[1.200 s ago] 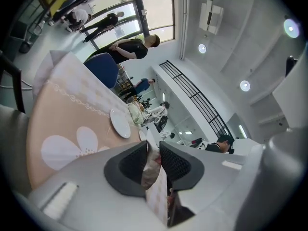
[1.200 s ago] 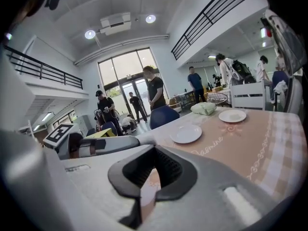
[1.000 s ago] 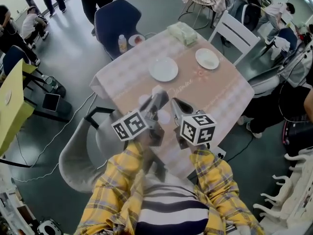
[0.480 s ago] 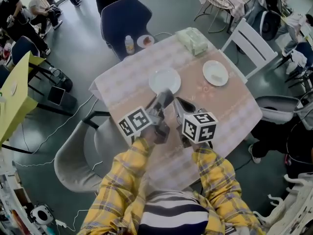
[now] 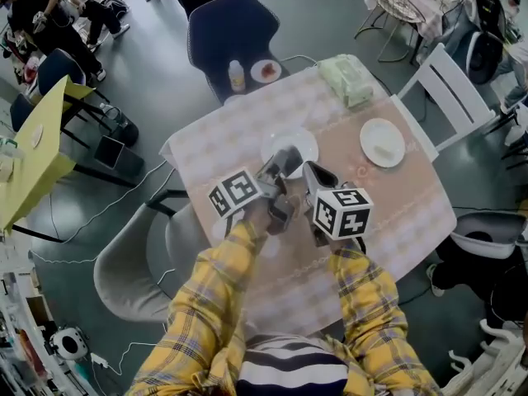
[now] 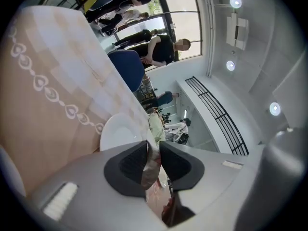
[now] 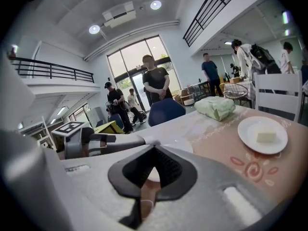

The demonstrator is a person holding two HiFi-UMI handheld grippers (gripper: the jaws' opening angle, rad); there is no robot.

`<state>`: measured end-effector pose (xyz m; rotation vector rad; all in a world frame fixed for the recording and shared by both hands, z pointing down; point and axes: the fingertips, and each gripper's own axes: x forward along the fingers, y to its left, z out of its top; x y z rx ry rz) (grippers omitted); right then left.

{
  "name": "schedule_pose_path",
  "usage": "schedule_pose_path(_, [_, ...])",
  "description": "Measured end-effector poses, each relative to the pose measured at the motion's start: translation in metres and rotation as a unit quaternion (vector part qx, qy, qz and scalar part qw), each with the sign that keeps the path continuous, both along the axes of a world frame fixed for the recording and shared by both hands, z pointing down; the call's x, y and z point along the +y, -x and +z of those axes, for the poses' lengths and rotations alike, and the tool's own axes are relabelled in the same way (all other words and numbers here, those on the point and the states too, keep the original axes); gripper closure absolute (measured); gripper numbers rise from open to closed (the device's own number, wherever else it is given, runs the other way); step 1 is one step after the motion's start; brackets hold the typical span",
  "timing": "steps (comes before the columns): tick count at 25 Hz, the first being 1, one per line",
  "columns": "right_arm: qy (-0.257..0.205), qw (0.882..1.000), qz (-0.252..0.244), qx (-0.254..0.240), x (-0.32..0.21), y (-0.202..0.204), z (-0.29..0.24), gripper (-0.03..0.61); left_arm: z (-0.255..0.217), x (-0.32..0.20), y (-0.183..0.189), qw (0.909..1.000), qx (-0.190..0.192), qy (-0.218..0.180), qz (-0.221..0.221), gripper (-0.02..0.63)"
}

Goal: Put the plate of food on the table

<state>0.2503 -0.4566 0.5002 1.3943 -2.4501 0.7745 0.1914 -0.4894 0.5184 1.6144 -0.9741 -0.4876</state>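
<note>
The middle plate (image 5: 297, 141) is lying flat on the table (image 5: 396, 213), around the centre of its pink-and-white cloth. The part showing is bare white, and I cannot tell whether food is sitting on it. Being round, it is offering no long axis, so its near rim is what matters. That rim is lying just ahead of the left gripper (image 6: 152, 147), whose tips are overlapping it in the head view. The right gripper (image 7: 154, 153) is hanging just beside the near-right rim, with the plate to its far left, so the left hand is the nearer one. Both pairs of jaws are standing only narrowly parted and pressing on nothing; cloth and a sliver of white plate are showing through each gap. As I judge it, the plate is already down, and any coming move, pinch or retreat, is turning on that near rim.

Counting outward, three plates are sitting on the table: the middle one, a plate with a pale block (image 5: 382, 142) to the right, and a small dish (image 5: 266, 71) at the far edge. One bottle (image 5: 237, 77) is standing beside that dish, and one green pack (image 5: 346, 81) is lying far right. Four chairs are standing round: a dark blue chair (image 5: 235, 19) far, a white chair (image 5: 450, 85) far right, a grey chair (image 5: 124, 258) near left and a second grey chair (image 5: 487, 225) right.
</note>
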Motion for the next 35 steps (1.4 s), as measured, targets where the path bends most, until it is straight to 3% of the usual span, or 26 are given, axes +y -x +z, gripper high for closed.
schedule_pose_path(13, [0.020,1.000,-0.014,0.007,-0.013,0.001,0.024,0.581,0.032,-0.022,0.002,0.9952,0.034,0.085,-0.034,0.532])
schedule_pose_path(19, [0.021,1.000,-0.019,0.002,-0.011,0.007,0.023,0.581,0.030,-0.032,-0.007,0.9952,0.002,0.098,0.010,0.521])
schedule_pose_path(23, [0.019,1.000,-0.017,0.001,-0.011,0.004,0.023,0.581,0.020,-0.036,-0.009,0.9946,-0.061,0.071,0.045,0.493])
schedule_pose_path(28, [0.021,1.000,-0.014,-0.002,-0.010,0.001,0.022,0.581,0.018,-0.031,-0.003,0.9857,-0.140,0.046,0.082,0.525])
schedule_pose_path(31, [0.022,1.000,-0.014,-0.004,-0.007,0.002,0.024,0.581,0.016,-0.024,0.001,0.9732,-0.204,0.014,0.104,0.533])
schedule_pose_path(34, [0.022,1.000,-0.014,-0.003,-0.003,0.004,0.025,0.581,0.005,-0.011,0.002,0.9559,-0.266,-0.041,0.119,0.612])
schedule_pose_path(35, [0.022,1.000,-0.014,-0.003,-0.002,0.005,0.024,0.581,0.001,-0.005,0.003,0.9488,-0.286,-0.059,0.122,0.612])
